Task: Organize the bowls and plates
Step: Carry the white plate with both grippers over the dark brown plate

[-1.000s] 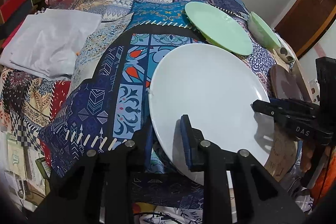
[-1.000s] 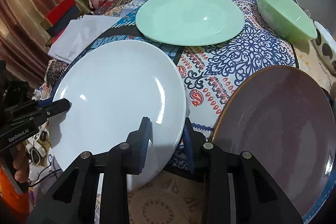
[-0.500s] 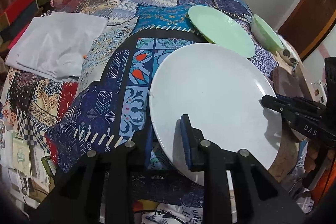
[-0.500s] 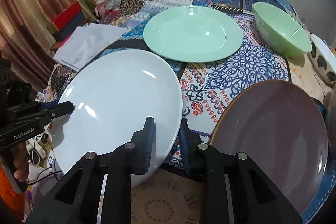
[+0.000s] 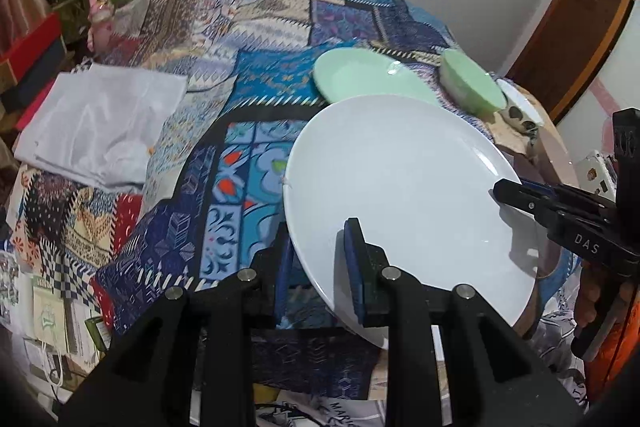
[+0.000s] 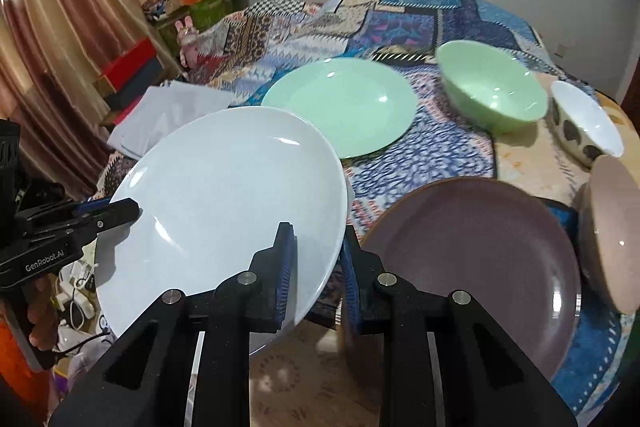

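White plate (image 5: 404,187) rim pinched both sides: left claw (image 5: 320,267), right claw (image 6: 316,267).

— What was the table (image 6: 516,163) covered with?
— A patchwork cloth (image 5: 276,99) was spread over it.
— What was laid on that?
— A green plate (image 6: 340,103), green bowl (image 6: 490,87), spotted bowl (image 6: 584,123), purple plate (image 6: 480,247) and white cloth (image 5: 100,119).

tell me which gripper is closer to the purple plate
Right. The right gripper grips the white plate's edge right beside the purple plate; the left gripper grips the white plate's opposite edge, farther away.
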`<state>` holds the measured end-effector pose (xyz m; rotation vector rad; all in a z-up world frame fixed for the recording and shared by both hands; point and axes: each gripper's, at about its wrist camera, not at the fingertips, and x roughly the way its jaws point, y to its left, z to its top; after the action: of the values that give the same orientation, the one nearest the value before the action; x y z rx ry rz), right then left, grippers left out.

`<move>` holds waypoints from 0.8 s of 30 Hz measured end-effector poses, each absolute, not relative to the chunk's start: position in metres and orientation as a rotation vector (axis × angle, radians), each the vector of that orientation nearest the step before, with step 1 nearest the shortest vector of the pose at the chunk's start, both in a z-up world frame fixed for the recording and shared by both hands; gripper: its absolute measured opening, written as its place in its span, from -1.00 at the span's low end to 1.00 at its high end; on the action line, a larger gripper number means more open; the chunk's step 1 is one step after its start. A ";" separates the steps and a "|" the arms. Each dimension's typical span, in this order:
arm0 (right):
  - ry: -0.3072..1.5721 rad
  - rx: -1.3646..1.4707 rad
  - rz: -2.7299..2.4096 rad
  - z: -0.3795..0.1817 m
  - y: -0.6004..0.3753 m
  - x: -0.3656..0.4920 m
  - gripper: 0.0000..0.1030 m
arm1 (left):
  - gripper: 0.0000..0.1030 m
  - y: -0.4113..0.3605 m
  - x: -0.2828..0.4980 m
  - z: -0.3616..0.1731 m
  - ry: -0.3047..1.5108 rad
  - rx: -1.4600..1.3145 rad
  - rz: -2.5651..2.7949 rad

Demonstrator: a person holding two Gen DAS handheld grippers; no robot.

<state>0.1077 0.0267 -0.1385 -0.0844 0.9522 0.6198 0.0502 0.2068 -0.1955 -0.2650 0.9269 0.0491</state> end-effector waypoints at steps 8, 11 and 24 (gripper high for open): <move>0.908 -0.052 0.577 -0.123 -0.008 0.111 -0.59 | -0.51 0.174 0.060 -0.174 0.889 -0.230 0.017; 0.896 -0.042 0.561 -0.120 -0.022 0.111 -0.59 | -0.51 0.163 0.066 -0.170 0.884 -0.227 0.001; 0.887 0.016 0.493 -0.119 -0.084 0.114 -0.59 | -0.51 0.104 0.094 -0.166 0.897 -0.192 -0.066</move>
<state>0.1143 -0.0840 -0.1189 0.0160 0.8873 0.4930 0.0942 0.1038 -0.1661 -0.1918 0.8966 -0.0659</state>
